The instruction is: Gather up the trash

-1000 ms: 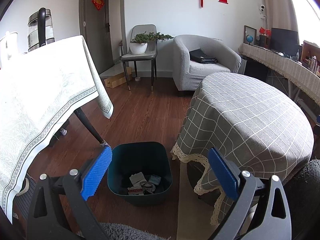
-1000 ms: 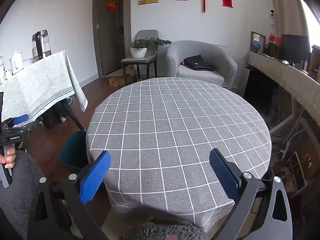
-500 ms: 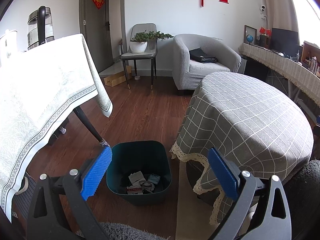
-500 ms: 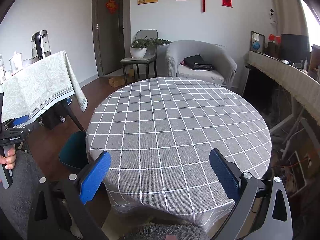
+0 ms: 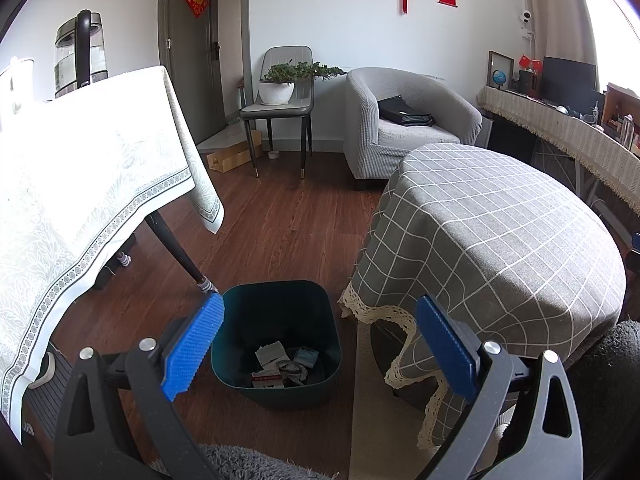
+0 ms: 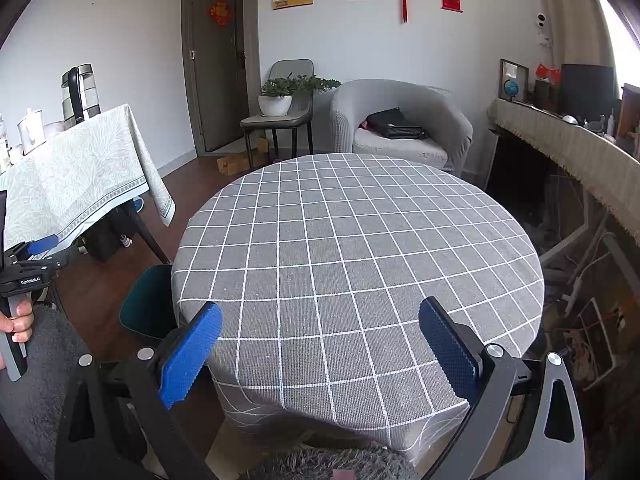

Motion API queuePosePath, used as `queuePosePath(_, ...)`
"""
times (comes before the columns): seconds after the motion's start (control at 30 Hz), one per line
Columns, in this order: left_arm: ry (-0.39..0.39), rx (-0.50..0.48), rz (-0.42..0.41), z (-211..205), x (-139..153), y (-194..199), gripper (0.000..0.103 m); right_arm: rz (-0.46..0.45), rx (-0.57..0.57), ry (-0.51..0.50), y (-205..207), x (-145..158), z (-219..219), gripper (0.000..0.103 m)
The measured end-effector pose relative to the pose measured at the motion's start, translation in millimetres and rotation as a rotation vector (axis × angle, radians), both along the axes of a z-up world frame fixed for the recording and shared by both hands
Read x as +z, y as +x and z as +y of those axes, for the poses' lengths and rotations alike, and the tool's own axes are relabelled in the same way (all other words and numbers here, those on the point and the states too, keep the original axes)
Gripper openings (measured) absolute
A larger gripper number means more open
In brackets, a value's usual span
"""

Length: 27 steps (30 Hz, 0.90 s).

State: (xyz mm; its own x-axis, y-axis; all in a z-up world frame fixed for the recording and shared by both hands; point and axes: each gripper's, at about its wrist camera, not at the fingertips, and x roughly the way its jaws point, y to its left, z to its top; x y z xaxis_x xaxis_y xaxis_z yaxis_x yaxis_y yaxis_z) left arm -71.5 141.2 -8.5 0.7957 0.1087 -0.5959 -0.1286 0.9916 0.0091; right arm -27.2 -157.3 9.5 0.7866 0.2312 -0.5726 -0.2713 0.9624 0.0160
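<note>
Left claw [image 5: 316,344] spread wide, nothing between its blue pads; it hung above the dark teal bin [image 5: 276,336] on the wooden floor [image 5: 280,224]. Right claw [image 6: 320,354] likewise wide and empty, pointed across the round table [image 6: 356,248] with its grey checked cloth.

Bin stood near the left claw, just left of the round table's lace hem. Inside, at the bottom: a small heap of trash [image 5: 282,364], crumpled pale paper, a red-and-white packet, a bluish scrap, something dark. Bin otherwise mostly hollow, well short of full.

In the right wrist view, only a slice of the bin [image 6: 148,300] showed past the table's left edge. The tabletop showed bare cloth, no litter on it that I could make out. No loose scraps visible on the floor around the bin either.

Judgement: collection looked largely done, perhaps finished. Anything left would lie outside both views, or on the white-clothed side table [image 5: 80,184] at left, whose top was washed out by glare.
</note>
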Motion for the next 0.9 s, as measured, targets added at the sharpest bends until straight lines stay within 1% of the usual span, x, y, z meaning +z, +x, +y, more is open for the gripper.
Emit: queuePosePath(0.9, -0.003, -0.005, 0.010, -0.4, 0.3, 2.1, 0.099, 0.001, 0.000, 0.001, 0.7, 0.1, -1.1, 0.100)
